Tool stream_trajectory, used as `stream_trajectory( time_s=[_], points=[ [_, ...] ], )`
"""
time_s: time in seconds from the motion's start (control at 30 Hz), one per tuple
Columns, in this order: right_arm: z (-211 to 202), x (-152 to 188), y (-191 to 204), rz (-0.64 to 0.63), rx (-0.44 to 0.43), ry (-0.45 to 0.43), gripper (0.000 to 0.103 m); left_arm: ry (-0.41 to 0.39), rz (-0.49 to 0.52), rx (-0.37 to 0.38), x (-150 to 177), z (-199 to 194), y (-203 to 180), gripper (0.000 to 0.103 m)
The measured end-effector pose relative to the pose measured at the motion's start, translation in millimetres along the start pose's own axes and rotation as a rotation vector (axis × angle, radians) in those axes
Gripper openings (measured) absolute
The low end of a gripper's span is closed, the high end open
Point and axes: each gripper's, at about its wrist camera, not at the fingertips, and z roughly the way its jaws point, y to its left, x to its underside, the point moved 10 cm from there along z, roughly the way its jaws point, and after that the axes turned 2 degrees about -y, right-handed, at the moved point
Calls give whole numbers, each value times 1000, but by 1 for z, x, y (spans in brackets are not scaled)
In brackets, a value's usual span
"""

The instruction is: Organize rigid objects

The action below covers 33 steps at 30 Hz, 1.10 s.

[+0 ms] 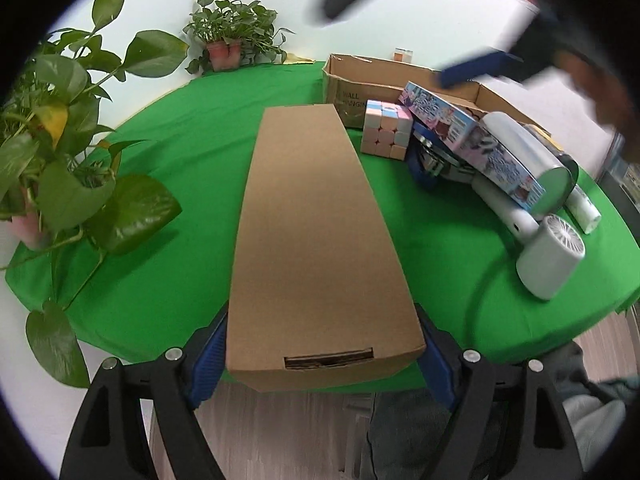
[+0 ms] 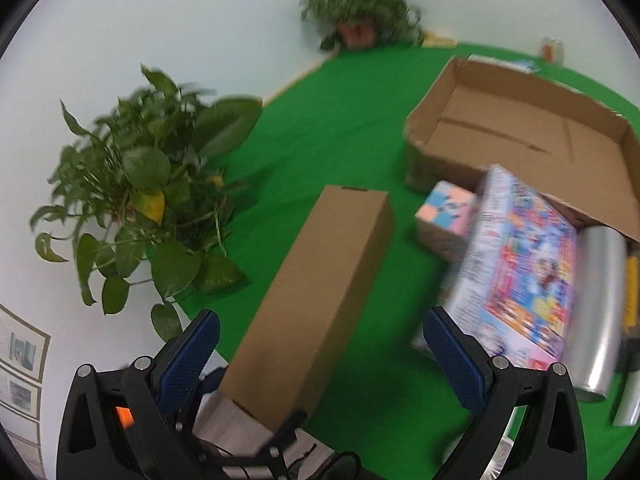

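Between your left gripper's (image 1: 320, 354) blue pads sits a long, plain brown carton (image 1: 316, 232): closed, smooth-sided, with a tuck-flap slot at its near end. You have the pads pressed on both sides of that near end, which juts past the tabletop (image 1: 168, 128) edge; the rest runs away from you over the green cloth. Your right gripper (image 2: 322, 354) hangs above it with its jaws wide and nothing in them, blurred in both views.

Right of the carton, clear of it, you have a pastel cube (image 1: 386, 130), and beside that a colourful printed box (image 1: 472, 144) leaning on other things, a silvery roll (image 1: 524, 156) along its far side. A white hand fan (image 1: 548, 258) lies nearer the right edge. Behind the cube an open cardboard tray (image 2: 520, 120) stands empty. A leafy plant (image 1: 68, 140) crowds the carton's left side, and a smaller potted one (image 1: 228, 36) stands at the far wall.
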Motion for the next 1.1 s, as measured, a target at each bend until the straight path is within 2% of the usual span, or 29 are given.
stream_trajectory(
  time_s=[0.07, 0.17, 0.27, 0.37, 0.47, 0.6, 0.63, 0.7, 0.73, 0.77, 0.8, 0.87, 0.9, 0.97, 1.1],
  points=[
    [31, -11, 17, -59, 29, 65, 99, 2, 13, -13, 1, -4, -1, 82],
    [79, -15, 22, -95, 101, 172, 97, 10, 30, -13, 4, -9, 5, 82],
    [112, -17, 12, -71, 172, 237, 92, 29, 45, -32, 1, -11, 5, 82],
    [137, -21, 4, -1, 155, 276, 91, 37, 52, -43, 1, -10, 5, 82],
    [150, -22, 4, -7, 142, 276, 93, 43, 47, -50, 2, -7, 4, 82],
    [147, -17, 9, -5, 113, 266, 92, 35, 51, -40, 5, -4, 5, 82],
    [138, -13, 7, -6, 107, 256, 89, 36, 43, -36, 4, -3, 6, 82],
    [126, -15, 3, -2, 102, 225, 71, 33, 14, -52, 1, -4, 15, 82],
    [112, -16, -2, 0, 97, 215, 51, 17, 17, -70, -4, -6, 18, 81],
    [106, -19, -2, -2, 91, 207, 36, -6, 35, -84, -11, -10, 20, 81],
    [101, -20, -4, -5, 83, 206, 35, -10, 48, -88, -16, -12, 19, 81],
    [98, -24, -9, 7, 58, 207, 37, 8, 60, -86, -19, -7, 21, 81],
    [100, -26, -15, 41, 46, 217, 42, 21, 71, -90, -20, -2, 20, 81],
    [106, -26, -27, 93, 25, 242, 85, 36, 99, -95, -20, 3, 17, 81],
    [126, -20, -36, 213, -62, 278, 91, 61, 120, -79, -21, 17, 2, 81]
  ],
)
